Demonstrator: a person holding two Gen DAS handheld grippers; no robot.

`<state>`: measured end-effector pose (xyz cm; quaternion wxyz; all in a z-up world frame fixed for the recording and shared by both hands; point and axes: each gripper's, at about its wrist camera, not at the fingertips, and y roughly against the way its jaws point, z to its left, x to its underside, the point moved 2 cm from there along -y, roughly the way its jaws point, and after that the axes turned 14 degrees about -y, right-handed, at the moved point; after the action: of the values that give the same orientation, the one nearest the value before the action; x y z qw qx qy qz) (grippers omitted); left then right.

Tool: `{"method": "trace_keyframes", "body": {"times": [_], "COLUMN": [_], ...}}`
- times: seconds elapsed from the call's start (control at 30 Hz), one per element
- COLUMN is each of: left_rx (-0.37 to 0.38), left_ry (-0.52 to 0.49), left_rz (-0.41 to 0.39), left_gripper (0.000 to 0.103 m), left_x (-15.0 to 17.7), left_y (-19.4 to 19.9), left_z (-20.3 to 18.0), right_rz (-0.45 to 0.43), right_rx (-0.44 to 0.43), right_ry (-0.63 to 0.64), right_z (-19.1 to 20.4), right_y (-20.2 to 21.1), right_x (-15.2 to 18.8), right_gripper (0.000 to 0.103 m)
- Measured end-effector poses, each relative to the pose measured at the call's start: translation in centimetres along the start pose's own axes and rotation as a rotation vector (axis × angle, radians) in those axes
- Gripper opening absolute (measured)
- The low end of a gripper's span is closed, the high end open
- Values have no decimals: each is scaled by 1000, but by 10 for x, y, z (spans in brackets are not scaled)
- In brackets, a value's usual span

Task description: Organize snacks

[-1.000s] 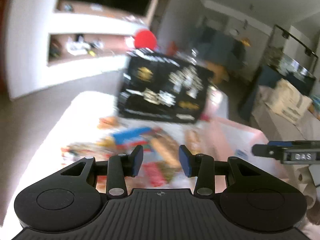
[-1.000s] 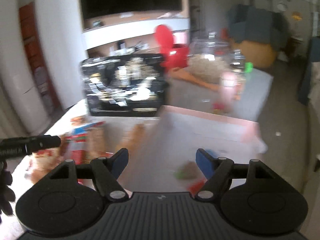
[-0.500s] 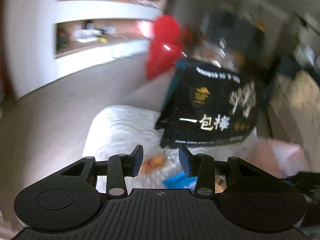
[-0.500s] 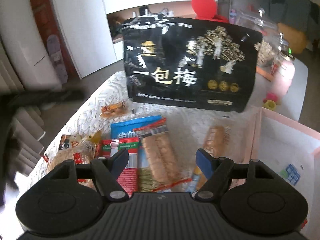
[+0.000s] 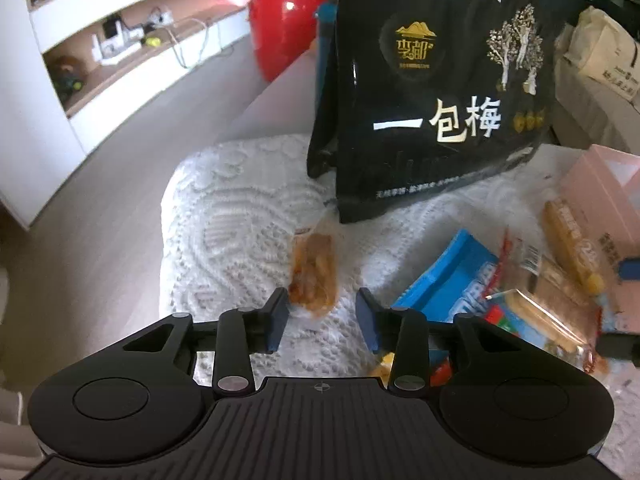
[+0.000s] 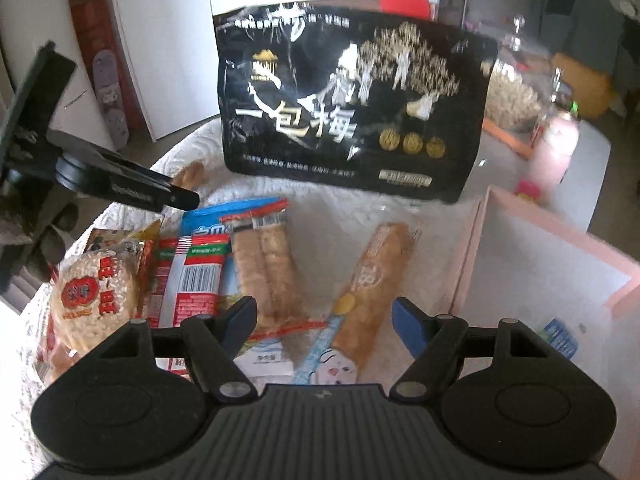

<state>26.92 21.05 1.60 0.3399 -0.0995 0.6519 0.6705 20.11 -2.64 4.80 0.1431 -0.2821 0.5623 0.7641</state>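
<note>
Each gripper is built of matte black plastic. On the left gripper (image 5: 322, 312), a ribbed black deck is seen at the bottom, marked at its front edge with a small crosshair sign. Two rounded housings flank the deck, each bearing a shallow circular recess. Angled black link arms run forward from silver screw heads, with further small silver pins set at the outer triangular cut-outs. The fingers (image 5: 276, 318) are faced with blue pads. The same construction is shown by the right gripper (image 6: 324, 320): ribbed deck, round housings, silver screws, blue-padded fingers (image 6: 408, 326). Seen from the right wrist, the left gripper (image 6: 176, 196) appears as a black body.
</note>
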Motion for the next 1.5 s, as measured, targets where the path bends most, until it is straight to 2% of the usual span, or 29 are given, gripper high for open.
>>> {"method": "trace_keyframes", "body": {"times": [0.03, 0.07, 0.27, 0.33, 0.47, 0.53, 0.6, 0.7, 0.8, 0.87, 1.0, 1.1, 1.17, 1.27, 1.37, 1.5], "left_rx": [0, 1, 24, 24, 69, 76, 38, -59, -135, -147, -96, -80, -71, -40, -1, 62], "left_ry": [9, 22, 126, 153, 176, 185, 197, 202, 239, 299, 437, 497, 512, 534, 555, 539], "left_rz": [-17, -33, -149, -195, -306, -332, -324, -288, -285, -284, -324, -340, -338, -334, -336, -339], "left_gripper": [34, 32, 29, 29, 29, 29, 29, 29, 29, 29, 29, 29, 29, 29, 29, 29], "left_x": [0, 1, 12, 19, 40, 52, 69, 97, 127, 145, 175, 188, 194, 201, 202, 196], "left_y": [0, 1, 21, 40, 90, 114, 132, 150, 163, 167, 166, 165, 165, 161, 159, 161], "left_z": [-1, 0, 7, 9, -4, -15, -27, -41, -42, -35, -26, -28, -30, -35, -43, -66], "right_rz": [4, 3, -36, -43, -41, -24, -3, 7, -36, -59, -88, -56, -13, 8, 45, 38], "right_rx": [-8, -10, 4, -1, -23, -60, -110, -164, -163, -169, -206, -156, -156, -234, -268, -267], "right_ry": [-5, -3, 5, 3, -11, -38, -67, -71, 0, 53, 69, 65, 36, 10, 51, 115], "right_z": [-1, -1, -5, -6, -7, -5, 0, 18, 47, 67, 106, 120, 116, 102, 94, 76], "right_y": [0, 1, 13, 16, 21, 23, 25, 26, 30, 33, 28, 2, -10, -4, 6, 27], "right_x": [2, 2, 2, 2, 4, 7, 12, 21, 34, 40, 36, 31, 33, 43, 53, 66], "right_gripper": [75, 75, 75, 75, 75, 75, 75, 75, 75, 75, 76, 78, 79, 79, 79, 74]}}
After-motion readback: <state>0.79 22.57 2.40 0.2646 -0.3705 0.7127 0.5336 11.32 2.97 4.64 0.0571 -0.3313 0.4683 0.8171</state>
